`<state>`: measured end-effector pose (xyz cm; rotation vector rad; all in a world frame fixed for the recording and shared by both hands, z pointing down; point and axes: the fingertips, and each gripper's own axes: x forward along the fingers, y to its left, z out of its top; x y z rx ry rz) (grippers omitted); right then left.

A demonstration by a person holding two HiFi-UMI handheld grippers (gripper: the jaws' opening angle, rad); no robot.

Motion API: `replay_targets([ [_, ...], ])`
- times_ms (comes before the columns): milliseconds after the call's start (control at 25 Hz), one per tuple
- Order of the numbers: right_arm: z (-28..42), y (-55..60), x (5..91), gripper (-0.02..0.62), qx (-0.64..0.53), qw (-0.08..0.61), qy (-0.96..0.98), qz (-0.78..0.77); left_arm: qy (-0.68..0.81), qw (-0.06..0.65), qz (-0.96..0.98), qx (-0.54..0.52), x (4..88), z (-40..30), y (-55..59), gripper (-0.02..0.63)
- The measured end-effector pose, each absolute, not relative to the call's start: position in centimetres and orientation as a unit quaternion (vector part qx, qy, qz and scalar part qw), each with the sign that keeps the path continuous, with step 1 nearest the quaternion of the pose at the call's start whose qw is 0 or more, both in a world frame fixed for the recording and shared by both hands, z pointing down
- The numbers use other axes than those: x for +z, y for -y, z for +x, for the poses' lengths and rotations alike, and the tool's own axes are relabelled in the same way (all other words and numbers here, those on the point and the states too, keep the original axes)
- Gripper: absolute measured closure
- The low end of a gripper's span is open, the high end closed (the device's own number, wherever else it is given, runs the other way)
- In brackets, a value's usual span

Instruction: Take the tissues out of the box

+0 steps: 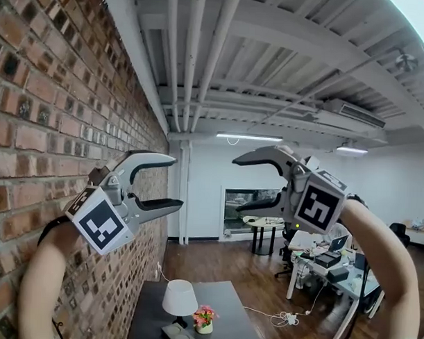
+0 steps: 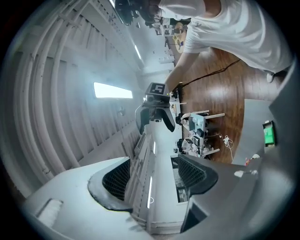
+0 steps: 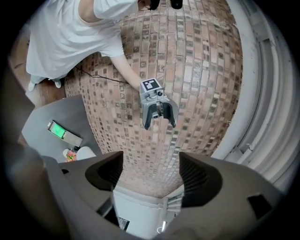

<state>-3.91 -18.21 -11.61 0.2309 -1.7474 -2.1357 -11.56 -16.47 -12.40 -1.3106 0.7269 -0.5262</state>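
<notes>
Head view has both grippers held high above the lamp [image 1: 180, 298], beside the brick wall [image 1: 54, 125]. The left gripper [image 1: 177, 183] and right gripper [image 1: 236, 184] face each other, the jaws of each spread wide with nothing between them. No tissues show. A flat oblong thing [image 1: 180, 334] just beside the lamp on the grey tabletop [image 1: 225, 298] may be the box, though I cannot be sure. On the way down to it, a jaw could clip the lamp or the flower pot [image 1: 204, 318] next to the lamp and topple them. Only the gripper views show that thing's green top; the head view shows it dark, at the frame's edge.
</notes>
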Motion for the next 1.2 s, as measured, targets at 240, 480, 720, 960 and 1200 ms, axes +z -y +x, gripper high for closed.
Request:
replay_targets([
  [240, -3.3, 20.8, -7.3, 0.206, -0.739, 0.244, 0.625, 0.065, -0.316, 0.676, -0.607, -0.272, -9.0, -11.5, 18.8, 0.279],
  [480, -3.3, 23.7, -2.3, 0.204, -0.709, 0.268, 0.651, 0.056, -0.299, 0.633, -0.636, -0.323, -3.4, -12.0, 22.7, 0.273],
  [720, -3.7, 25.2, 1.0, 0.204, -0.683, 0.281, 0.672, 0.051, -0.286, 0.604, -0.656, -0.350, 1.7, -12.6, 25.2, 0.272],
  [960, -3.5, 27.1, 5.1, 0.206, -0.671, 0.317, 0.669, 0.046, -0.284, 0.581, -0.665, -0.374, 5.1, -13.2, 26.4, 0.268],
  [1200, -3.8, 27.1, 8.7, 0.205, -0.646, 0.317, 0.693, 0.034, -0.302, 0.551, -0.687, -0.365, 6.7, -13.6, 26.9, 0.268],
])
